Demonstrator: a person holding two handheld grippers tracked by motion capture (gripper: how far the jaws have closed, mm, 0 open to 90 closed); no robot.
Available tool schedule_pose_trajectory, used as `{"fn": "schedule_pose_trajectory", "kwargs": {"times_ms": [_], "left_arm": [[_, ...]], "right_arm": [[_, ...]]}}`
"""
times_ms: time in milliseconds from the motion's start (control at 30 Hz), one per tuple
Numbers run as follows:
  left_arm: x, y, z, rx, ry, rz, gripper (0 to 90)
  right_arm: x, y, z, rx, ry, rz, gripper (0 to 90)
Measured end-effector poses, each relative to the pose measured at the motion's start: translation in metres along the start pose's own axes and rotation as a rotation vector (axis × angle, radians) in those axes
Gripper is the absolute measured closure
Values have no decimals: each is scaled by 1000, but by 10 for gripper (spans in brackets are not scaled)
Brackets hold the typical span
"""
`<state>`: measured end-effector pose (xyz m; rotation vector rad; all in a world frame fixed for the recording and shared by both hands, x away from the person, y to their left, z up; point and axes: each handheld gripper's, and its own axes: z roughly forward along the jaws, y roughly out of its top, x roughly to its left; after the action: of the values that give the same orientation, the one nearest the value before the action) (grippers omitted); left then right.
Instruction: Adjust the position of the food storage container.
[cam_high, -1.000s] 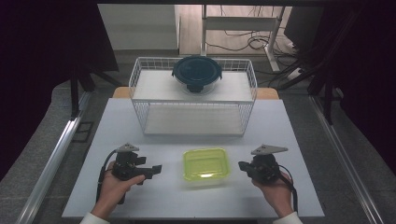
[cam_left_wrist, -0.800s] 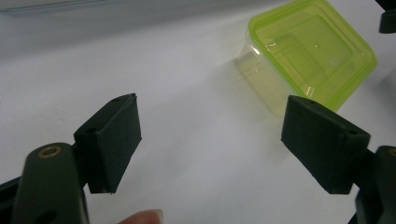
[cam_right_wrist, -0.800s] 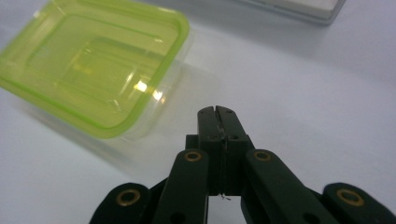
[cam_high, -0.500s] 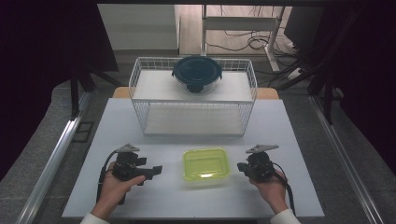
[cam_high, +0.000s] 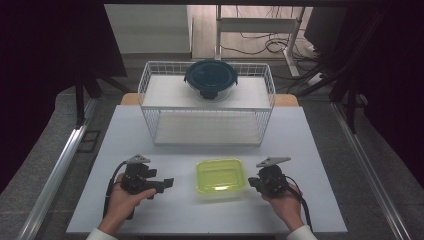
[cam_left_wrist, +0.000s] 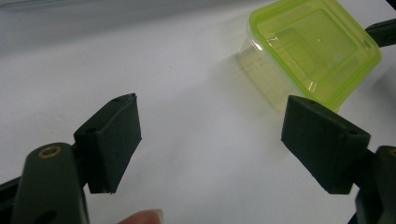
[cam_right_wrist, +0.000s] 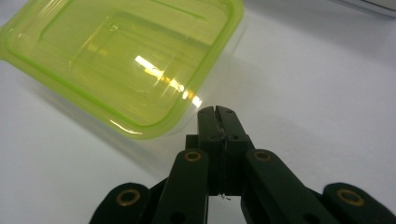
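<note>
A clear box with a lime-green lid (cam_high: 220, 177) sits on the white table near its front edge. It lies between both grippers. My left gripper (cam_high: 167, 183) rests low at the box's left, its jaws wide open with bare table between them (cam_left_wrist: 210, 140); the box (cam_left_wrist: 310, 51) lies ahead and to the right of them. My right gripper (cam_high: 253, 182) is at the box's right side, shut with nothing held; its closed tips (cam_right_wrist: 216, 114) stand just off the box's near corner (cam_right_wrist: 126, 60), and whether they touch it I cannot tell.
A white wire basket (cam_high: 150, 95) stands at the back of the table, with a round dark-blue lidded bowl (cam_high: 211, 77) on its top shelf. A table strip (cam_high: 210, 150) separates basket and box. The table's front edge (cam_high: 200, 232) runs close under both hands.
My right gripper has moved down and left, closer to the box's right side. The left gripper and the box have stayed where they were.
</note>
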<state>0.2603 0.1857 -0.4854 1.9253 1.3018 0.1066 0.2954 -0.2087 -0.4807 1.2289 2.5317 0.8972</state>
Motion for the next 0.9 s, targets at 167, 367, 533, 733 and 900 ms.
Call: {"fn": "schedule_pose_trajectory", "kwargs": {"times_ms": [167, 367, 533, 733, 900], "left_arm": [[0, 0, 1, 2, 4, 2, 196], [0, 0, 2, 10, 14, 7, 196], [0, 0, 2, 10, 14, 8, 196], [0, -1, 3, 16, 14, 9, 196], [0, -1, 3, 16, 14, 9, 196]], "right_arm": [[3, 1, 2, 6, -1, -6, 890], [8, 2, 5, 7, 7, -11, 890], [16, 5, 12, 16, 16, -33, 890], [21, 11, 21, 16, 9, -43, 890], [22, 15, 26, 18, 9, -41, 890]]}}
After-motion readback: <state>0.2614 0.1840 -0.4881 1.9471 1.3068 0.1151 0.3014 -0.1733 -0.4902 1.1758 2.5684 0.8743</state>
